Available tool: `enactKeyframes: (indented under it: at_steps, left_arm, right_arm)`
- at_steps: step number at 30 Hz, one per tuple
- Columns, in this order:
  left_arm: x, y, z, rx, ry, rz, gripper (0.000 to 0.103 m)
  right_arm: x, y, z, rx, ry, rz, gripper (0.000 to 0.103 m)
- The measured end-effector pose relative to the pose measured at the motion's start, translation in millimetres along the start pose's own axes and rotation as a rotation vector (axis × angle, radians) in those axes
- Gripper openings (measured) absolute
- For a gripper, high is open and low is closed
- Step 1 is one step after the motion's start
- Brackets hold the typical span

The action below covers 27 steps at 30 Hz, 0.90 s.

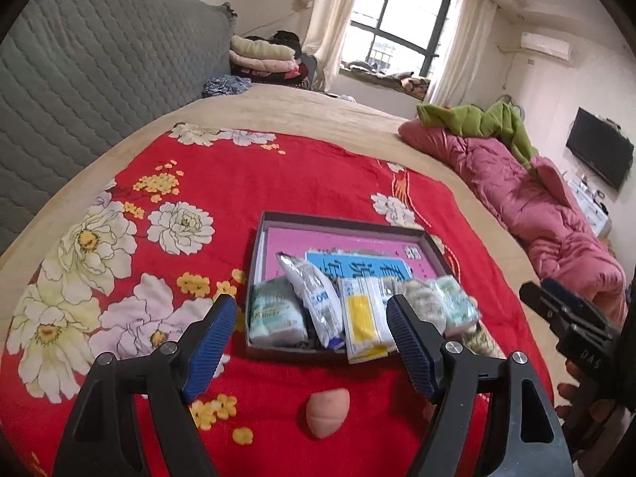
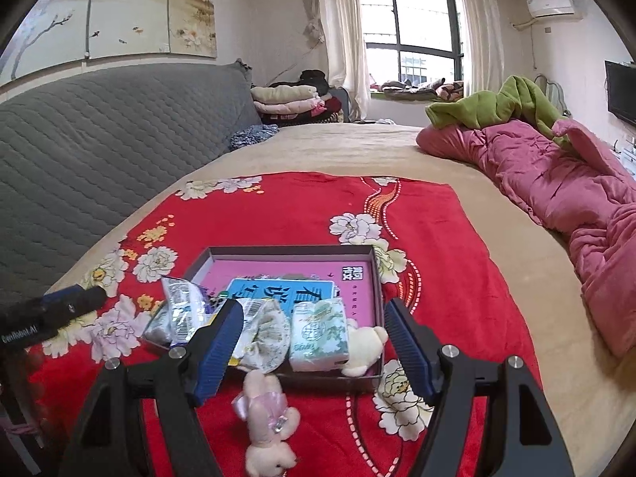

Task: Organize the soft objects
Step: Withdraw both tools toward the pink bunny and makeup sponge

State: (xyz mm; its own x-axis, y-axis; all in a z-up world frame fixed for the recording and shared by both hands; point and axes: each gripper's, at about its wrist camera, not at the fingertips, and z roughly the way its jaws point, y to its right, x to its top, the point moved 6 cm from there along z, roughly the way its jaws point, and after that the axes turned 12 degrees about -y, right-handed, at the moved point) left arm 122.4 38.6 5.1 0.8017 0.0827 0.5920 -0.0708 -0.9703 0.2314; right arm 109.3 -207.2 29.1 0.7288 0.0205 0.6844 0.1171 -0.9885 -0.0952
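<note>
A: While both hover at the red blanket's (image 1: 278,175) near edge, my left gripper (image 1: 312,344) and right gripper (image 2: 314,348) gape empty

B: Soft stuff?

A: Tissue packs (image 2: 318,336) in box (image 2: 290,252); pink bunny (image 2: 266,417), peach sponge (image 1: 328,413) outside, just before its near wall

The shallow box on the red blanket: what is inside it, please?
The box holds a pink booklet at the bottom, a blue booklet above it, tissue packs, foil sachets and a cream plush toy. Anything beneath the booklets is covered.
</note>
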Motion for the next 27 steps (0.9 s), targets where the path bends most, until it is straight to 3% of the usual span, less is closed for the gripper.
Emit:
enactKeyframes:
  at_steps: [16,27]
  left_arm:
    - [-72.1,4.9,25.6,0.056,-0.174,0.067,0.079]
    - [-91.8,7.7,54.8,0.039,-0.259,0.043,0.079]
  right_arm:
    - [-52.9,-23.7,-0.2,0.071,-0.109,-0.020,0.073]
    - [-82.2,-28.0,28.5,0.075,-0.202,-0.016,0.073]
